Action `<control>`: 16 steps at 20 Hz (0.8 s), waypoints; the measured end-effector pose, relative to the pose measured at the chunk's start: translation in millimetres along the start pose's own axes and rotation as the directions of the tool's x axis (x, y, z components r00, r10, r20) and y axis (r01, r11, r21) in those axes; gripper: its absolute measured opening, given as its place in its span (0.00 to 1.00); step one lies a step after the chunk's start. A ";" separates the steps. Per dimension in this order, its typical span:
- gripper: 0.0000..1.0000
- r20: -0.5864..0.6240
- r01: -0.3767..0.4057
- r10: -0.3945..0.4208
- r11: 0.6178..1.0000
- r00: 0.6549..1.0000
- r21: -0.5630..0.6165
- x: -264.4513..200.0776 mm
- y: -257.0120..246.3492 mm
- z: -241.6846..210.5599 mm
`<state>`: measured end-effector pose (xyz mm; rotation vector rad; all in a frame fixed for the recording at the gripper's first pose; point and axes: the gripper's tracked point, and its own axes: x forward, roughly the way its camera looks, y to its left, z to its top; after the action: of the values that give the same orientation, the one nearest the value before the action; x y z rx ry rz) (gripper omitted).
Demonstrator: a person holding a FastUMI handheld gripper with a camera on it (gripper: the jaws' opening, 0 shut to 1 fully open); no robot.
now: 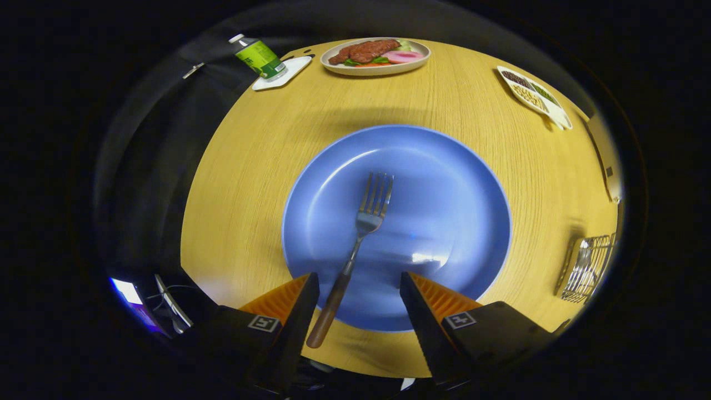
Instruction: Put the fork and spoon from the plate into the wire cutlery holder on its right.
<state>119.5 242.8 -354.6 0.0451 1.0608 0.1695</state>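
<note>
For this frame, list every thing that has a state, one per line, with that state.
Gripper: open, fingers either side of the fork handle, not pressing it.
Fork: lying on the plate, tines away from the fingers, handle end over the rim.
Blue plate: holds the fork, no spoon on it.
Wire holder: right of the plate, something metallic already inside.
Bottle: capped, on a white coaster.
Food plate: full.

The gripper (360, 289) has 2 wedge-shaped fingers (297, 311) that taper to narrow tips, each with a ribbed, sawtooth outer face. Behind each finger sits a blocky black mount. Each mount carries 1 small square white tag printed with a black fiducial marking. The fingers stand apart with a wide gap between them.
</note>
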 end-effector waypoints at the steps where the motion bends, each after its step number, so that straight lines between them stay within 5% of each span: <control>1: 0.87 -0.004 0.002 -0.002 1.000 1.000 -0.002 1.1 -1.3 -1.1; 5: 0.66 -0.014 0.005 -0.005 1.000 1.000 0.003 3.8 -1.2 -1.4; 7: 0.33 -0.021 0.022 -0.022 1.000 1.000 -0.009 4.5 -6.0 -3.3; 9: 0.19 -0.030 0.027 -0.027 0.999 0.999 -0.021 6.4 -8.9 -5.7; 16: 0.08 -0.042 -0.054 0.049 0.992 0.998 -0.113 -2.1 -15.5 -11.6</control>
<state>110.2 226.7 -360.3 -0.0337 1.0881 0.2782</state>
